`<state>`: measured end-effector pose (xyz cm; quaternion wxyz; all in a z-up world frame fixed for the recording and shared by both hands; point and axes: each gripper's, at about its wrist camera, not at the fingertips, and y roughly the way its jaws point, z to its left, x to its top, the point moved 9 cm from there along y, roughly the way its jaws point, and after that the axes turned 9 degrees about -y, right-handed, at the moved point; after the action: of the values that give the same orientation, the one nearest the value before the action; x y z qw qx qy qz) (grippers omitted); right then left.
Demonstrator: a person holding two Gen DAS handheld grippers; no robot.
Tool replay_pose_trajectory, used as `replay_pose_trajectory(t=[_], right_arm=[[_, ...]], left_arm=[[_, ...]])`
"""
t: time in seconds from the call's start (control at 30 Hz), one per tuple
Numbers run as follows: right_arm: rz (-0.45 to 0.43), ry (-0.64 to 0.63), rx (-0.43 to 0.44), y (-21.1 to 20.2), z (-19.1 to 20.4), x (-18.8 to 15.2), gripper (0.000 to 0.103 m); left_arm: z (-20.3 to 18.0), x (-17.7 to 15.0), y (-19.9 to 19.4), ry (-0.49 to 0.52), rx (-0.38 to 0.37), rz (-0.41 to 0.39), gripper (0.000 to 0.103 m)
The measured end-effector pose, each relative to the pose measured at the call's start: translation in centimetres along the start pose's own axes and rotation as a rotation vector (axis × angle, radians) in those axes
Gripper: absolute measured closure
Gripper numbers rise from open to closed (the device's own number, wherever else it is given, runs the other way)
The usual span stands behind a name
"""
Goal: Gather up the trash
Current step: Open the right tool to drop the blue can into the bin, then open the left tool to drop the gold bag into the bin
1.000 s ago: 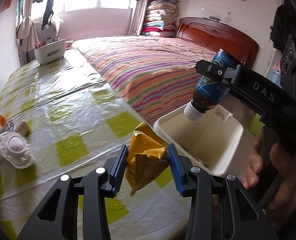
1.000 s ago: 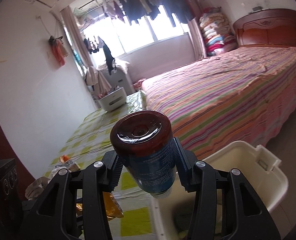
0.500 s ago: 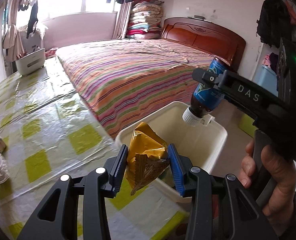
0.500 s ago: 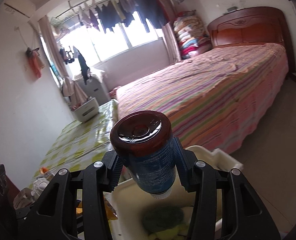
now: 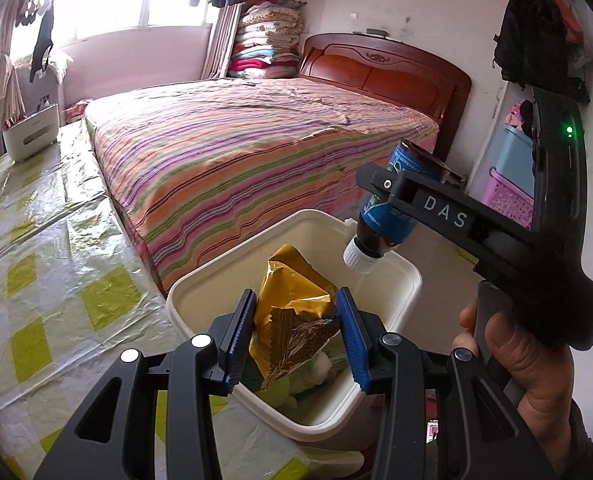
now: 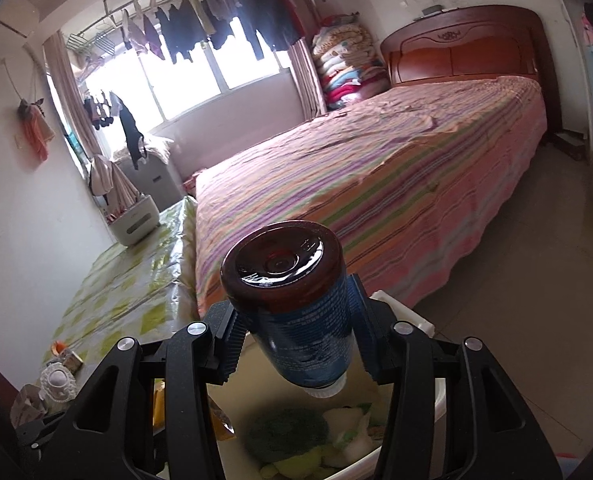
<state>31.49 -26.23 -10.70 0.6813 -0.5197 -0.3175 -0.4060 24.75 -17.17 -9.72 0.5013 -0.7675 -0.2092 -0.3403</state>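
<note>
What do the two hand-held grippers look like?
Both are matte black plastic with silver screw heads and ribbed blue pads. The right hand-held gripper carries white "DAS" lettering and a green light on its pistol-shaped body; the left hand-held gripper shows cut-out finger arms.

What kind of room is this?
It looks like a bedroom in a home. There is a big bed with a striped cover, a stack of folded quilts by the window, and clothes hanging up to dry.

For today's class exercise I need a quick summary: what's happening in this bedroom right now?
A person is collecting trash with two hand-held grippers. The left gripper holds a gold snack wrapper over the white bin, and the right gripper holds a brown bottle cap-down above it. Neither is dropped yet; the bin already contains some waste.
</note>
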Motion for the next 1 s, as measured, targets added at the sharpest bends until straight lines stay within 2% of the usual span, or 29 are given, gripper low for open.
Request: replay_pose_trajectory(t=[0.03,0.17,0.53,0.83,1.0], right_arm=[[0.004,0.006,0.006,0.1,-0.1,0.0,0.054],[-0.005,0.025,0.002,-0.1,-0.4,0.1,0.039],[-0.022,0.029,0.010,-0.6,-0.1,0.3,0.038],[-0.028,0.030,0.016,-0.7,0.1,0.3,0.038],[-0.030,0.029,0.017,-0.8,0.1,0.4,0.037]], left_arm=[[-0.1,0.0,0.2,0.002,0.001,0.002,0.063],[0.0,-0.1,0.6,-0.002,0.008,0.007,0.063],[0.3,-0.4,1.4,-0.007,0.016,0.023,0.063],[0.3,-0.7,1.9,0.033,0.065,0.008,0.058],[0.3,-0.4,1.5,0.041,0.082,-0.029,0.035]])
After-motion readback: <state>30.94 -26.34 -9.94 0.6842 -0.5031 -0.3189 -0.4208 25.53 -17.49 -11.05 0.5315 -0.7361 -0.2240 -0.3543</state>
